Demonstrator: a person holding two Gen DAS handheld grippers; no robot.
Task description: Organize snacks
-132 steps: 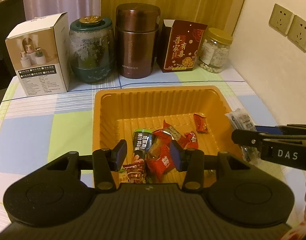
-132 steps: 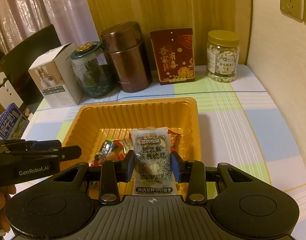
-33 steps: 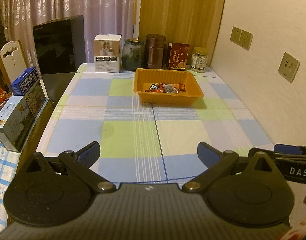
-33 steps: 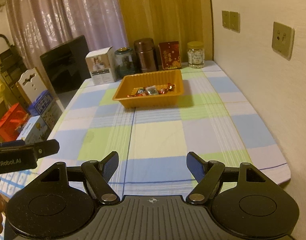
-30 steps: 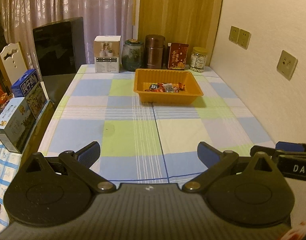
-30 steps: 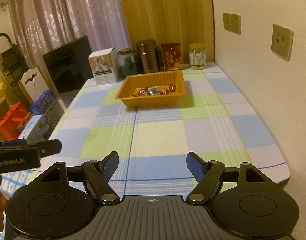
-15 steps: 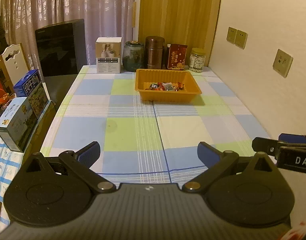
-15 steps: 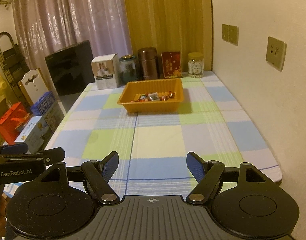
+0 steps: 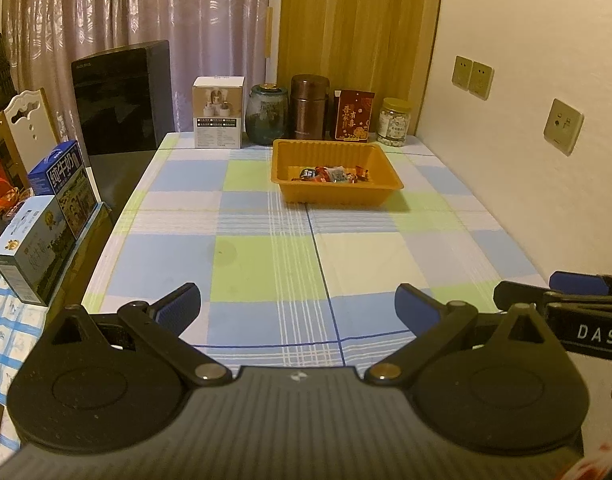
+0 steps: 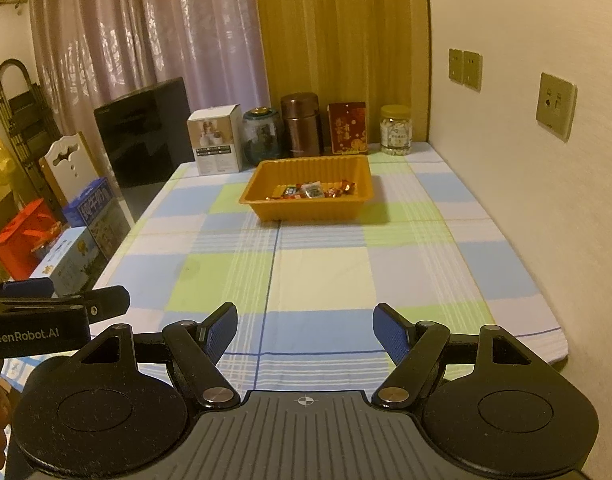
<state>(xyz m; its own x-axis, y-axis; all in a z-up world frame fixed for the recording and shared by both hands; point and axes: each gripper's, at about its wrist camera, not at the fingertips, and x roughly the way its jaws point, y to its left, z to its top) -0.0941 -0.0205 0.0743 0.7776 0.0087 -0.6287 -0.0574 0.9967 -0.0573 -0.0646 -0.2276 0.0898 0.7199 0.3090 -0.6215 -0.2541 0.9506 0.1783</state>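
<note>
- Left gripper (image 9: 297, 307): nearest the camera, at the near edge of the table (image 9: 266, 256), well apart from the orange tray (image 9: 338, 194). Jaws spread wide, blue pads (image 9: 178, 307) facing each other with nothing between them.
- Right gripper (image 10: 305, 334): also at the near edge, well apart from the orange tray. Jaws stand apart and empty; only the checked tablecloth (image 10: 322, 276) shows between the pads.
- Tablecloth between the grippers and the orange tray: no loose packet is visible on it in either view.
- Orange tray: stands toward the far end of the table, in front of the row of containers. Judged to be thin moulded plastic with ribbed walls, light, and liable to flex; take hold of a rim rather than a wall.
- Wrapped snacks (image 9: 332, 174): all lie inside the orange tray, along its near wall, in a loose row, some touching or overlapping. Judged light, soft and crinkly, with glossy film that may slip. Pinch a packet flat across its body or by a sealed end, and avoid hard closing on brittle contents.
- Behind the orange tray, left to right: white carton (image 9: 218, 112), green glass jar (image 9: 266, 114), brown flask (image 9: 309, 107), red box (image 9: 353, 116), nut jar (image 9: 395, 122). Glass is fragile; approach with clearance.
</note>
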